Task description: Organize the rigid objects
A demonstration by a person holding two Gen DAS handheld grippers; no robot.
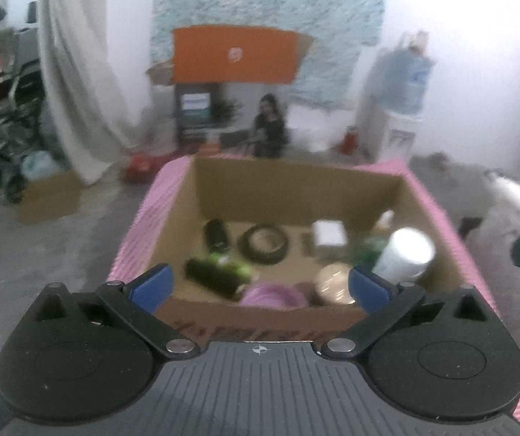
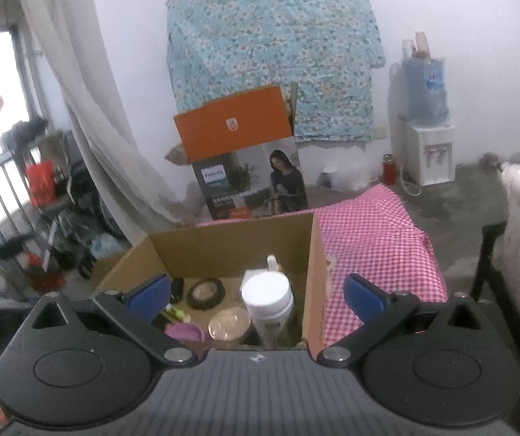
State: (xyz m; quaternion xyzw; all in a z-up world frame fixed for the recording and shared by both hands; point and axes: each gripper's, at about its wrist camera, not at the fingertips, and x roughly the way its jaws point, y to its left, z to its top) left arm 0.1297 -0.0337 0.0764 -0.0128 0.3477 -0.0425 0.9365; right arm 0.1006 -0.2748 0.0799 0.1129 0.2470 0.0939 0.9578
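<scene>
An open cardboard box [image 1: 289, 185] stands on a pink checked cloth [image 2: 372, 232]; it also shows in the right wrist view [image 2: 223, 243]. Inside lie a white-capped bottle [image 1: 405, 250], a black tape ring [image 1: 264, 243], a dark bottle with green label [image 1: 216, 272], a small black cylinder [image 1: 215, 234], a white box [image 1: 329, 233], a round metal lid [image 1: 334, 283] and a pink round thing [image 1: 272, 296]. My left gripper [image 1: 260, 283] is open and empty above the box's near edge. My right gripper [image 2: 258, 296] is open and empty above the white-capped bottle [image 2: 268, 299].
An orange-topped appliance carton [image 2: 245, 152] stands behind the box by the wall. A water dispenser [image 2: 429, 127] is at the back right. A wheelchair and clutter [image 2: 60, 200] are at the left. A smaller cardboard box [image 1: 51, 196] sits on the floor at left.
</scene>
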